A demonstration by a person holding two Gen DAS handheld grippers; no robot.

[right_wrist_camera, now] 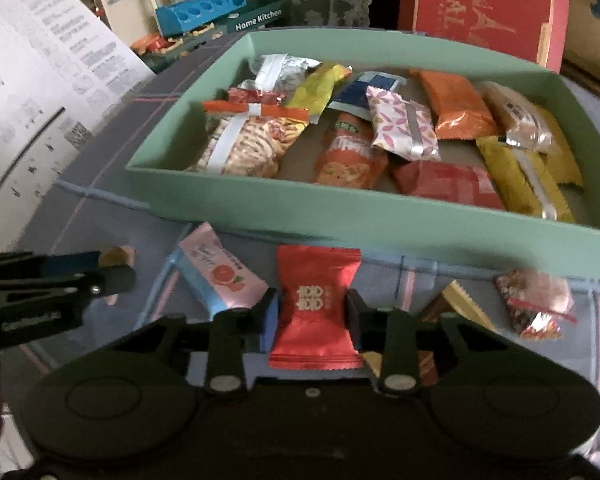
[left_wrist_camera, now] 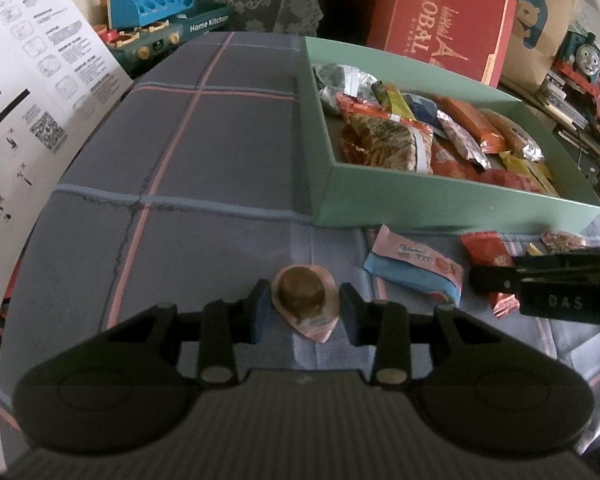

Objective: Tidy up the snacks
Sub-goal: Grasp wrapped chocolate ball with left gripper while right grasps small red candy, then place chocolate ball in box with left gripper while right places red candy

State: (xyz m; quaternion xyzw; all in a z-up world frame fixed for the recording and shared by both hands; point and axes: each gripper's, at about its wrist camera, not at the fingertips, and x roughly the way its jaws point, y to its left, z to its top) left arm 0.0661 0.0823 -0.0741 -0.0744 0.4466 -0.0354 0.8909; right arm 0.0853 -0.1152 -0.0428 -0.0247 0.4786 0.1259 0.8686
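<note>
While the red candy packet point(right_wrist_camera: 317, 307) lies flat on the plaid cloth point(left_wrist_camera: 204, 152), it is framed squarely between the fingers of the right gripper point(right_wrist_camera: 313, 316), its long axis running straight ahead from the gripper toward the near wall of the green box point(right_wrist_camera: 340, 216). The blue pads are seen pressed against the packet's pinched waist on both sides, so the right gripper is judged to be closed on it, narrowly set. The box stands just beyond the packet, directly ahead and slightly higher, already holding many wrapped snacks; the coming move is therefore judged to be a lift up and forward over that near wall.

A round chocolate cup point(left_wrist_camera: 303, 289) on a pink foil tab is bracketed in the same way by the left gripper point(left_wrist_camera: 304, 314). Its pads stand close on either side, but a thin gap seems to be left at each, so firm contact cannot be confirmed. From this gripper the box lies ahead and to the right, a longer diagonal reach, and the right hand is judged the nearer.

Between the two grippers a pink-and-blue sachet point(right_wrist_camera: 220, 278) is left on the cloth, and to the right of the right gripper a gold wrapper point(right_wrist_camera: 466, 306) and a small speckled packet point(right_wrist_camera: 534, 306) are waiting.
</note>
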